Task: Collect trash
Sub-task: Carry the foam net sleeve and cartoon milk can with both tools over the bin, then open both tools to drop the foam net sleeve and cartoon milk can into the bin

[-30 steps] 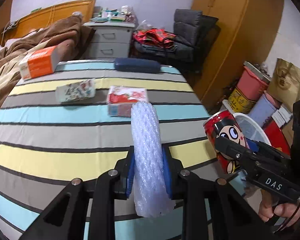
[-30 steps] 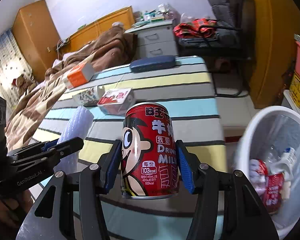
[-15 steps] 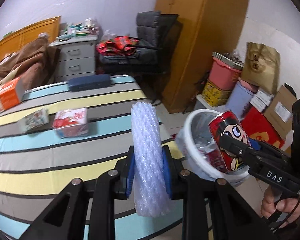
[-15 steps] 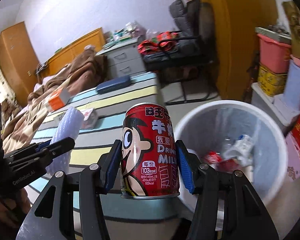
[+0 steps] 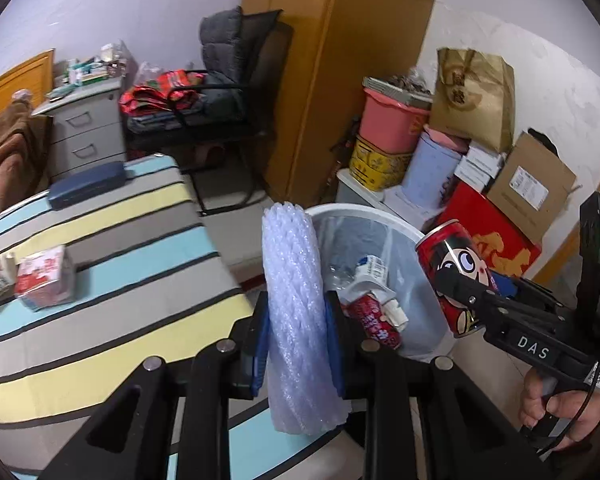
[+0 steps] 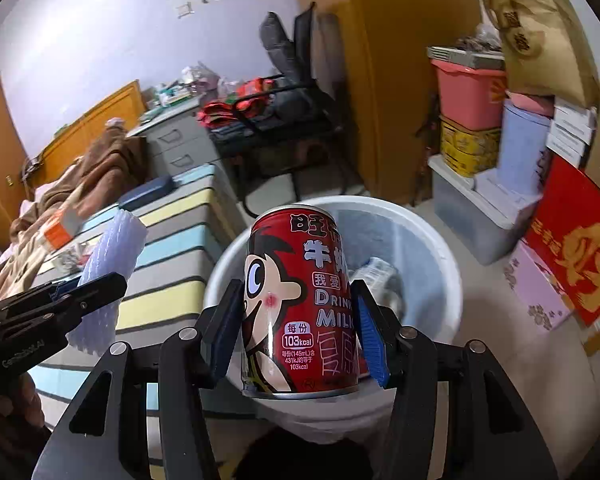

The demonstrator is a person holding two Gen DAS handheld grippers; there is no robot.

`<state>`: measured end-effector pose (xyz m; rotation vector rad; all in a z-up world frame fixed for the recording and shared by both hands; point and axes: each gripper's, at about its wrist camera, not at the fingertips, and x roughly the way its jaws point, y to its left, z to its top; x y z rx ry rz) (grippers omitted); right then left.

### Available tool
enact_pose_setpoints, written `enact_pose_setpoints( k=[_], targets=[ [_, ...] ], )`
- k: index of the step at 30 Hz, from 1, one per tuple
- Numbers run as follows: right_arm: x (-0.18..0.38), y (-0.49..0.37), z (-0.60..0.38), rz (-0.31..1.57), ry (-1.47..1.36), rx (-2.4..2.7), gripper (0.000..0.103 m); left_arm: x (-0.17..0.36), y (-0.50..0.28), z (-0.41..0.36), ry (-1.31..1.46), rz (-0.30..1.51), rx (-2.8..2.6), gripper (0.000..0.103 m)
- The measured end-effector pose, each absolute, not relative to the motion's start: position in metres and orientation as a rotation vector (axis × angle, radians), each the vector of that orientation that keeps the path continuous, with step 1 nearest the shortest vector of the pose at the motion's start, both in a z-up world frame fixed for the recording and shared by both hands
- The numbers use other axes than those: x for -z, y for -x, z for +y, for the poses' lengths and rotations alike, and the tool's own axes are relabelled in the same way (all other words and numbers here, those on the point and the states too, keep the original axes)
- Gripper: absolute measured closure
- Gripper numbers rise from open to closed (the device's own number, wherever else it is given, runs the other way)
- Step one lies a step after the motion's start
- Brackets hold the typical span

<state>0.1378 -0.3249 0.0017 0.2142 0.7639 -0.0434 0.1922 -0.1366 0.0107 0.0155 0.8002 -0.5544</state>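
My left gripper (image 5: 296, 344) is shut on a roll of white foam netting (image 5: 294, 280), held upright over the striped bed edge beside a white trash bin (image 5: 384, 222). My right gripper (image 6: 300, 332) is shut on a red milk-drink can (image 6: 304, 304), which hangs over the near rim of the trash bin (image 6: 440, 248). In the left wrist view the can (image 5: 452, 264) sits tilted at the bin's right side. The netting (image 6: 108, 264) appears at the left of the right wrist view. A red can and white wrappers (image 5: 374, 320) lie inside the bin.
Cartons (image 5: 44, 276) and a dark blue case (image 5: 86, 186) lie on the striped bed (image 5: 120, 280). A black chair (image 5: 224, 120) with clothes, a grey drawer unit (image 5: 86, 132), a wooden wardrobe (image 5: 340, 60) and stacked boxes and tubs (image 5: 460, 168) stand around the bin.
Both grippers have swung right from over the bed to the trash bin, each still gripping its item. The can now hangs over the bin's rim, and the netting sits beside it.
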Motion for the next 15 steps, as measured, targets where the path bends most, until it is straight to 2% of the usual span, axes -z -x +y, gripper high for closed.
enact_pose_setpoints(
  k=[15],
  targets=[
    [0.026, -0.150, -0.358, 0.867, -0.215, 0.124, 0.048, 0.013, -0.204, -0.192, -0.073, 0.865, 0.628, 0.076]
  ],
)
